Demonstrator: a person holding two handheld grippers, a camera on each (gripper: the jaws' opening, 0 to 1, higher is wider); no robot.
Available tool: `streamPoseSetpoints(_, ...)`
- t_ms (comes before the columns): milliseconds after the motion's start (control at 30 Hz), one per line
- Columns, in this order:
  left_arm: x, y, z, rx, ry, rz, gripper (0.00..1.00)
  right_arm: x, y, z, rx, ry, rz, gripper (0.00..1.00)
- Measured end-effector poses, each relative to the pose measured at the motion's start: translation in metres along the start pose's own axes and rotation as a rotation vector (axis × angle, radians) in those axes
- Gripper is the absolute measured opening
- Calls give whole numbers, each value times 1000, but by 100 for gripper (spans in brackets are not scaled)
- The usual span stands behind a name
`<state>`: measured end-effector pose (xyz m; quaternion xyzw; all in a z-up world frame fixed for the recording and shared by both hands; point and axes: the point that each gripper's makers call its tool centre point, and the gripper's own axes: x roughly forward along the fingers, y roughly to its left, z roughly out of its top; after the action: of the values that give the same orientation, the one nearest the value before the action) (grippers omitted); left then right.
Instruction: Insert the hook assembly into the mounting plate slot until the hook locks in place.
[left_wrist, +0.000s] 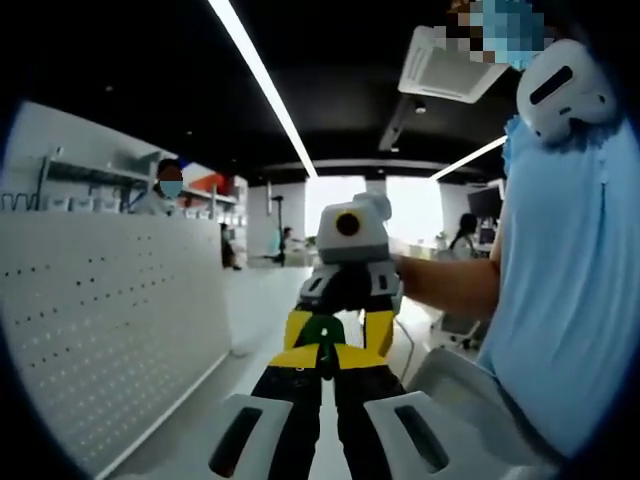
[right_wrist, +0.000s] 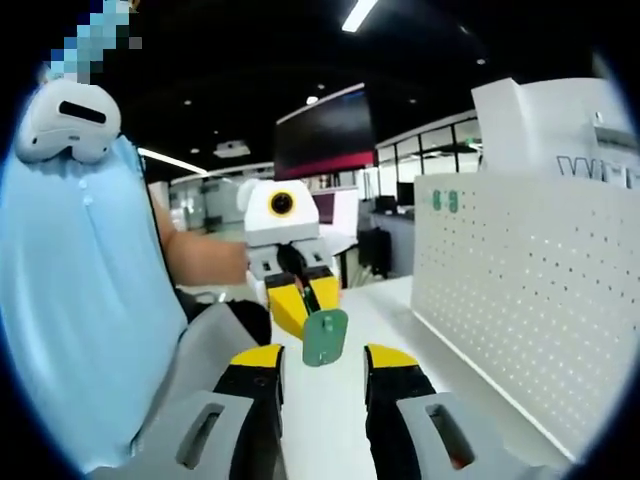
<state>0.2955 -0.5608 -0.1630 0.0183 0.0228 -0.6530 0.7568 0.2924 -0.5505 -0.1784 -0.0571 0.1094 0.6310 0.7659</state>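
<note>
Two grippers are held facing each other above the white tabletop (right_wrist: 330, 400).
The small green flat plastic hook piece (right_wrist: 325, 338) is pinched by the left gripper (right_wrist: 305, 312); the right gripper (right_wrist: 322, 375), jaws parted and empty, is just before it, beside the white perforated pegboard (right_wrist: 520, 290).

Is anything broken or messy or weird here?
Nothing looks broken or spilled. One thing stands out: the green piece is up in the air, pinched by the left gripper, not near the white pegboard. The right gripper is open just below it. The pegboard stands upright and looks tidy.

White pegboard (left_wrist: 110, 330), ceiling lights (left_wrist: 262, 75)
</note>
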Motion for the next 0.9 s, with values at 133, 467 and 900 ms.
streamPoseSetpoints(133,-1,3,0,0,2,13,3,0,-4,1,5,-9,-24,46)
streamPoseSetpoints(467,-4,11,2,5,1,42,3,-3,-14,5,11,-36,-75,72)
streamPoseSetpoints(900,-9,25,3,5,-1,95,3,-6,-28,10,24,-77,-145,90)
